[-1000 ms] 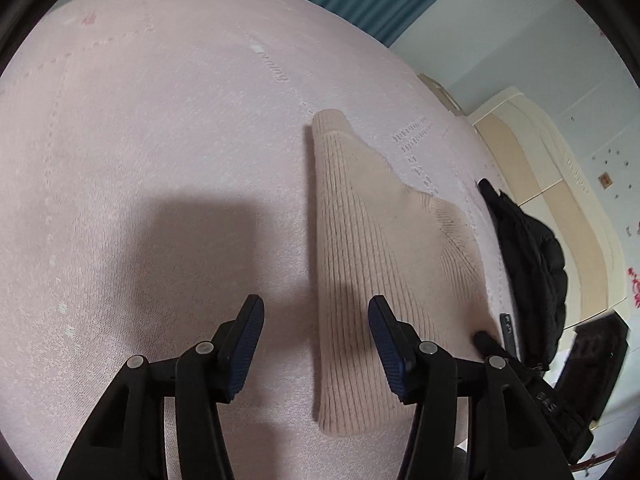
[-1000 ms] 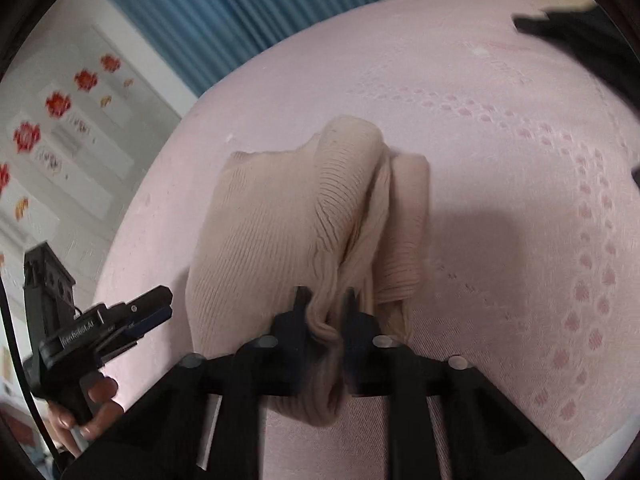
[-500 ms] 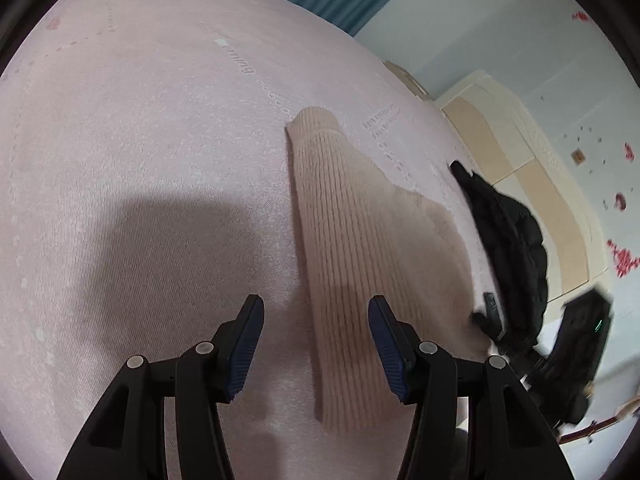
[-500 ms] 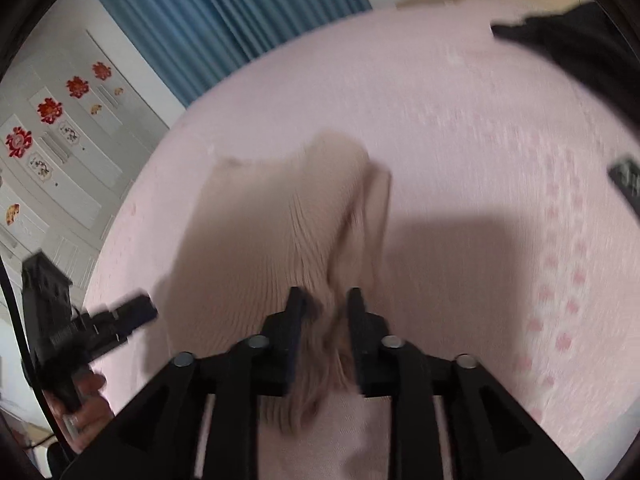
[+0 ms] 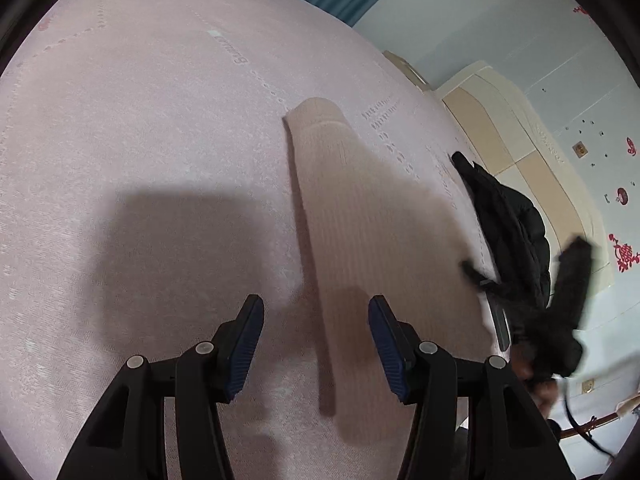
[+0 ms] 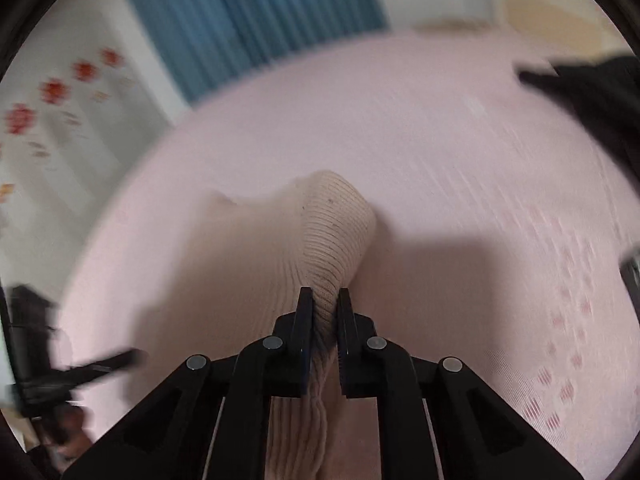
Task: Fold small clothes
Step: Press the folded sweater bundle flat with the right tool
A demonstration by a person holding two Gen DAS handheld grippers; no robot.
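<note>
A beige ribbed sweater (image 5: 360,208) lies lengthwise on the pink bed cover (image 5: 160,120). My left gripper (image 5: 316,302) hovers open just above the sweater's near left edge, with nothing between its blue pads. In the right wrist view my right gripper (image 6: 324,292) has its jaws closing on a raised fold of the sweater (image 6: 340,216), and the pads press on the knit. The fabric rises in a taut ridge from the bed to that grip. The right gripper (image 5: 568,280) shows as a dark blur at the right of the left wrist view.
A black jacket (image 5: 508,216) lies on the bed's right side near a cream headboard (image 5: 520,152). A dark slim object (image 5: 500,320) rests beside the sweater. Blue curtains (image 6: 248,20) hang beyond the bed's far edge. The other hand-held gripper (image 6: 80,372) is at the lower left.
The right gripper loosened briefly, then pinched the sweater's fold again and drew it sideways, pulling the bunched cloth into a taut ridge. The left gripper stayed open in place.
</note>
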